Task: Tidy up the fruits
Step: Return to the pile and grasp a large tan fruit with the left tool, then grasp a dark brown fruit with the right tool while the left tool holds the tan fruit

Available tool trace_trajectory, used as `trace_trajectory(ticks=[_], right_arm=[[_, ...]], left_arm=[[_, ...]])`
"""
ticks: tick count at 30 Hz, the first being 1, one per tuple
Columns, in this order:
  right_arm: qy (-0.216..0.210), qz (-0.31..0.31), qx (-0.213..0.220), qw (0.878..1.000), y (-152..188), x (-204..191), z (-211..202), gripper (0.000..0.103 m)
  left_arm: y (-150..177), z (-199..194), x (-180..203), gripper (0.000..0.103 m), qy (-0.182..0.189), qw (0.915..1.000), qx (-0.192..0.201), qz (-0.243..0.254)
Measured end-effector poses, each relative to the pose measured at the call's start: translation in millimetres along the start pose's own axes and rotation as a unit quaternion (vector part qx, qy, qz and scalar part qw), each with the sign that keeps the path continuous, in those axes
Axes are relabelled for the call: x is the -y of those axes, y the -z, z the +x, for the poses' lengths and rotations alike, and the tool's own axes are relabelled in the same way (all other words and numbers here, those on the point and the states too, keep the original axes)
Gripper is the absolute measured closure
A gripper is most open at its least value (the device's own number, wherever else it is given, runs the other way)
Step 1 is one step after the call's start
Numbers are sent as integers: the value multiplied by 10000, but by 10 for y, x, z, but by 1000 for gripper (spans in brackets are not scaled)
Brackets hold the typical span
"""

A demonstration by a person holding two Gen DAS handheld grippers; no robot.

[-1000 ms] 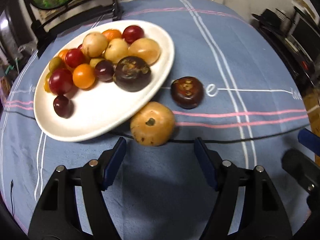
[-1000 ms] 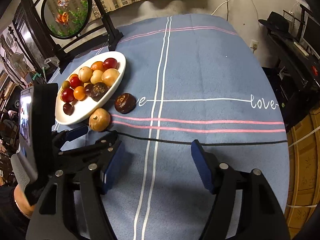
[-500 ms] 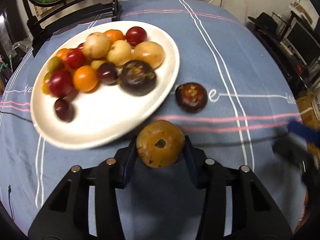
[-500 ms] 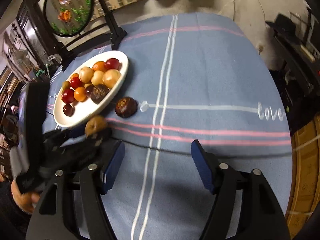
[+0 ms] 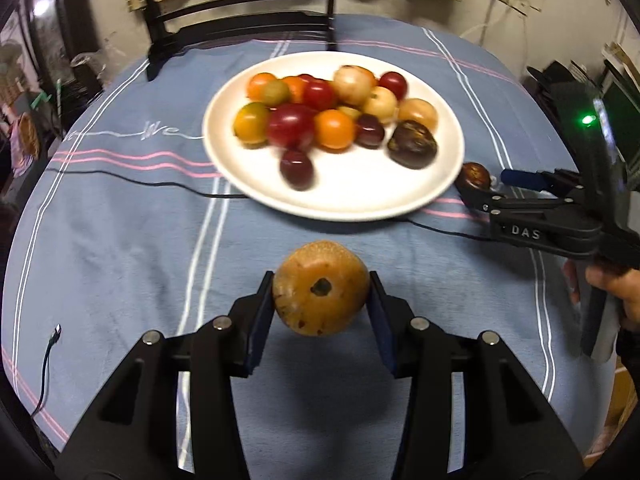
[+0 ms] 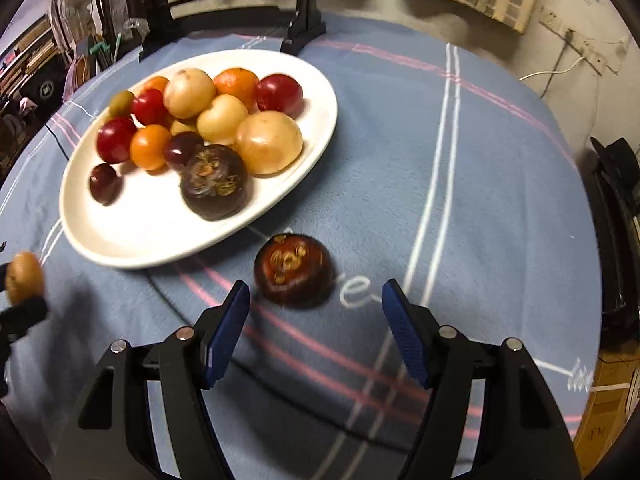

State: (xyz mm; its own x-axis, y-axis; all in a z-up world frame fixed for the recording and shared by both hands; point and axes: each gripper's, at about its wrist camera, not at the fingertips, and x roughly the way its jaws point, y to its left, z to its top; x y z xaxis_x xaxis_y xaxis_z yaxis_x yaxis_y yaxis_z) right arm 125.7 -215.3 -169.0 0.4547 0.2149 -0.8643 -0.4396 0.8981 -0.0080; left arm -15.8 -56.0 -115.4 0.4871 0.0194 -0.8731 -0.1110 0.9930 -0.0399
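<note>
- Your left gripper (image 5: 321, 312) is pinching the round tan-orange fruit with the dark stem spot (image 5: 321, 288) — both blue pads press on its sides, and the fruit is lifted clear of the blue plush tablecloth with pink and white stripes (image 5: 120, 248), on the near side of the plate.
- The left jaws closed in over the last second and have held that width since, with this fruit between them.
- Your right gripper (image 6: 316, 332) stands spread, its blue pads (image 6: 226, 332) apart and touching nothing.
- The dark maroon flattened fruit with yellowish flecks on top (image 6: 294, 274) lies on the cloth just ahead of the right gripper's fingertips, roughly on the line between them, not yet between the pads.
- That maroon fruit sits just beside the rim of the white oval ceramic plate (image 6: 160, 236), apart from it, next to the white "e" lettering on the cloth.
- The plate holds a heap of small round fruits — red, orange, pale yellow and dark purple — plus a second large dark maroon fruit (image 6: 214, 182) near its right edge.
- In the left wrist view your right hand (image 5: 616, 284) grips the right tool's black handle at the frame's right edge.
- A thin black cable (image 5: 132, 178) runs across the cloth under the plate's near rim.
</note>
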Motion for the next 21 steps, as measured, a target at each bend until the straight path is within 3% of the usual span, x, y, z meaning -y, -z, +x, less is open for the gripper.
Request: trace_trajectory(ticks=[2, 3, 5, 15, 21], right_arm=[[-103, -46, -35, 9999, -33, -10, 62, 36], [-136, -106, -47, 9998, -45, -28, 82, 48], [-166, -151, -155, 9996, -70, -62, 104, 62], [-341, 292, 19, 9990, 206, -163, -313, 62], [-688, 508, 144, 9962, 498, -588, -634, 61]], left_arm=[[-3, -13, -51, 57, -24, 10000, -3, -76], [-19, -10, -54, 57, -30, 10000, -12, -91], [-24, 15, -83, 57, 1, 9999, -75, -147], [-61, -12, -225, 57, 43, 10000, -16, -18], [-29, -46, -350, 57, 23, 9998, -15, 175]])
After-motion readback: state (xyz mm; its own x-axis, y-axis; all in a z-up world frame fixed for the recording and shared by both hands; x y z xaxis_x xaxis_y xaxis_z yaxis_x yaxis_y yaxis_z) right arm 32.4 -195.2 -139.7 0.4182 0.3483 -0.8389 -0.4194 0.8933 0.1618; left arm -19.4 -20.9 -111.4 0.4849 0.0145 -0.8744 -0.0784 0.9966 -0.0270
